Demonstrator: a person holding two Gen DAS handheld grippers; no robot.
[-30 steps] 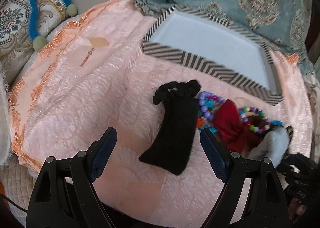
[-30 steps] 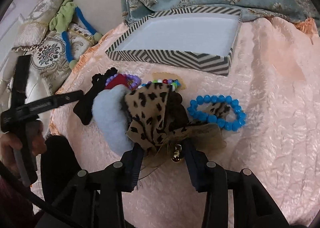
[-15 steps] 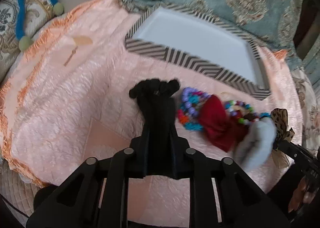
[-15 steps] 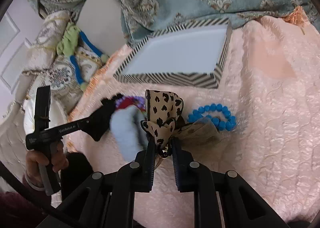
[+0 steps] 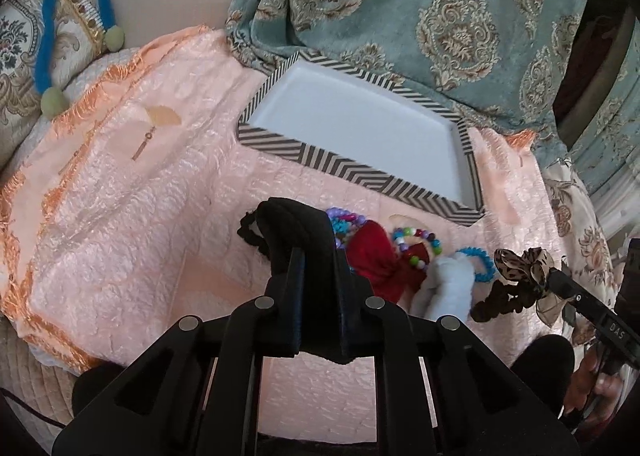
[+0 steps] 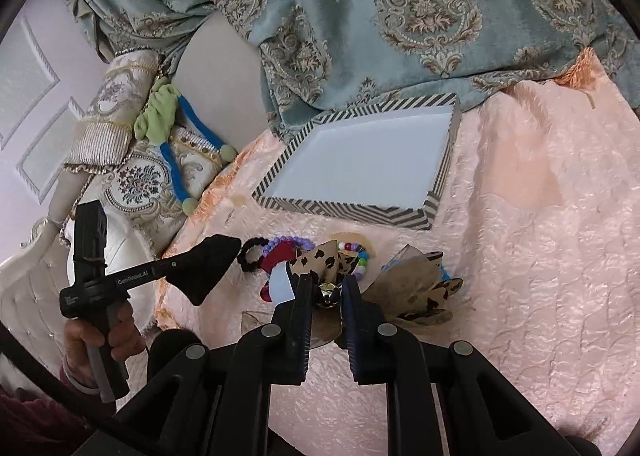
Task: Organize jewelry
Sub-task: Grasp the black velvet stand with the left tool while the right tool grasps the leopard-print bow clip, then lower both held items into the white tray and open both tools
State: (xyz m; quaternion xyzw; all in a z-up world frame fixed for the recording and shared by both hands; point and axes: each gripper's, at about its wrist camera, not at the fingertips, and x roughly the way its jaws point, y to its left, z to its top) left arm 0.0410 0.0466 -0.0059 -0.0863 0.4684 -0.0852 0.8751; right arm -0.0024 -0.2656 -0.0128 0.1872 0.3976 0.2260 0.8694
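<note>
My left gripper [image 5: 318, 256] has its jaws closing on a black cloth piece [image 5: 296, 224], which hangs lifted off the pink cover; it is a dark wedge [image 6: 208, 264] in the right wrist view. My right gripper [image 6: 326, 284] is shut on a leopard-print bow [image 6: 416, 288] with a small bell, raised above the cover; the left wrist view has this bow [image 5: 520, 260] at its right. Between them lies a pile: a red bow [image 5: 376, 256], a pale blue fluffy piece [image 5: 448, 284], bead bracelets [image 5: 416, 236] and a black scrunchie [image 6: 252, 256]. Behind stands an empty striped tray [image 5: 360, 168].
The pink quilted cover [image 5: 120, 196] has a fringed edge at the left. A teal patterned drape [image 5: 440, 16] hangs behind the tray. Embroidered cushions [image 6: 140, 184] and a green-and-blue plush toy [image 6: 160, 116] lie at the left. A hand [image 6: 100, 340] holds the left gripper's handle.
The left gripper went from wide open to shut on the black cloth and lifted it. The right gripper closed on the leopard bow and raised it off the pile.
</note>
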